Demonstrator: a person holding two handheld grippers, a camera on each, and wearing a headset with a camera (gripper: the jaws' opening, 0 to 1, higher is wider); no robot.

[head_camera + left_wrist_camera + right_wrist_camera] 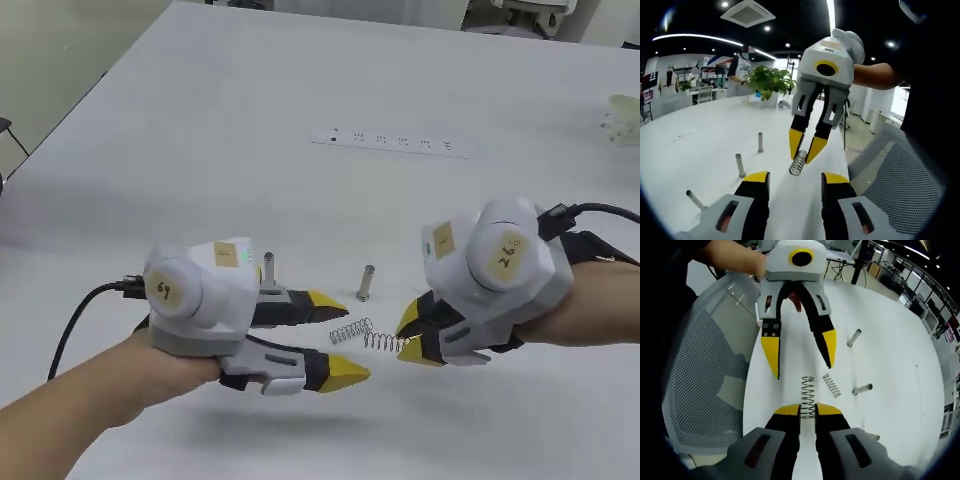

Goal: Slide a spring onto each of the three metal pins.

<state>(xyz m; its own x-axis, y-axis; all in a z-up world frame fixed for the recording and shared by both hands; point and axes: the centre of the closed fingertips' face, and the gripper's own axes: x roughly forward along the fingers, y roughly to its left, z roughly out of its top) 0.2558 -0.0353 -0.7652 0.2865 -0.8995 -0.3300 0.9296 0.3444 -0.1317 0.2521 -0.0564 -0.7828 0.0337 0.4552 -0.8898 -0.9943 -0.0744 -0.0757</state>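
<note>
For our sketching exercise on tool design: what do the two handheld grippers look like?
Both the left gripper and right gripper have white rounded bodies, black fingers with yellow tips, numbered beige stickers and black cables. Forearms are bare.

From the head we look forward and down, close over the white surface. Our gripper views sit low, facing each other: one meets the right gripper, one the left gripper; both share the spring.
</note>
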